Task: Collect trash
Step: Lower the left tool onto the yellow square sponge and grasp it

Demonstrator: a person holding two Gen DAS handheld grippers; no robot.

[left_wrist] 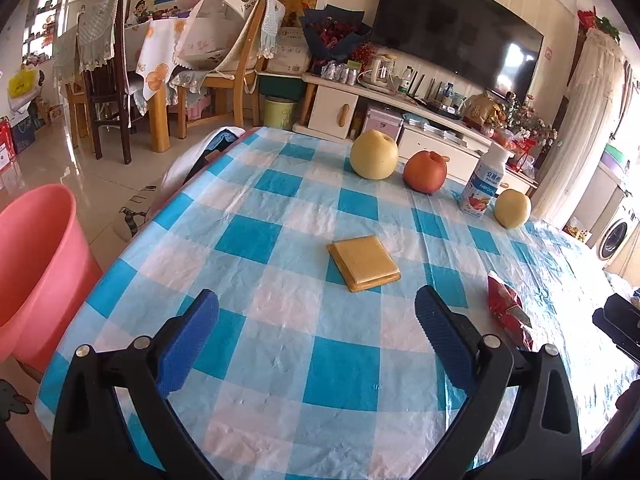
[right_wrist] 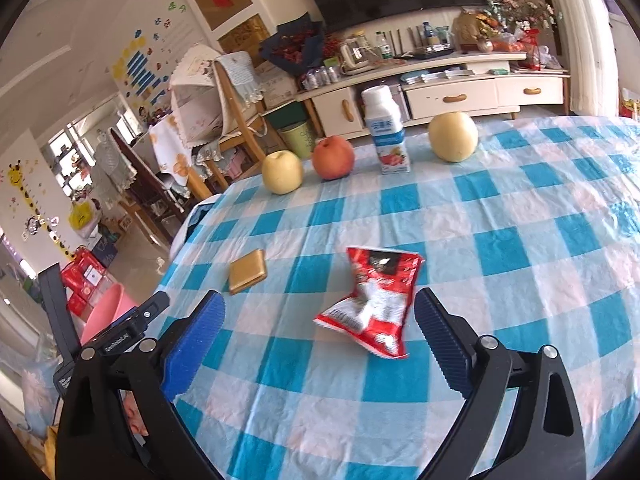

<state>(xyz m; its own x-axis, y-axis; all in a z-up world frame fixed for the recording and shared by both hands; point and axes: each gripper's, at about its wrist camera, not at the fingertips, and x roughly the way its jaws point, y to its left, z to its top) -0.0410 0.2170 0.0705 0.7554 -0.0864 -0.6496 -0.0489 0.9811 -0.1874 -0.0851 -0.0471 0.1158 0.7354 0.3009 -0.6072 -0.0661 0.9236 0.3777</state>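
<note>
Red snack wrapper [right_wrist: 370, 304] lies crumpled on the checked desk [right_wrist: 500, 248], low centre of the right wrist view, just ahead of the right tool [right_wrist: 320, 320] and between the lines of its two blue fingers [right_wrist: 196, 344]. That tool is spread wide, nothing between the pads, not touching the wrapper. In the left wrist view the same wrapper [left_wrist: 508, 312] sits at the lower right, just beside the right-hand finger of the left tool [left_wrist: 316, 320], outside the gap.

The left tool is wide open too, holding nothing, its fingers [left_wrist: 188, 344] above the cloth. Straight ahead of it, centre frame, a flat gold packet [left_wrist: 364, 262] lies on the desk; in the right wrist view it [right_wrist: 247, 271] is left of the wrapper, apart from it.

Along the desk's far edge, upper part of the frame, a row: yellow pear [right_wrist: 282, 172], red apple [right_wrist: 333, 158], upright milk bottle [right_wrist: 386, 134], another pear [right_wrist: 453, 136], none touching.

Off the desk's left edge, a pink bin [left_wrist: 36, 272] stands on the floor, at the left edge of the left wrist view. Part of the left tool's black body [right_wrist: 124, 328] shows lower left in the right wrist view.
</note>
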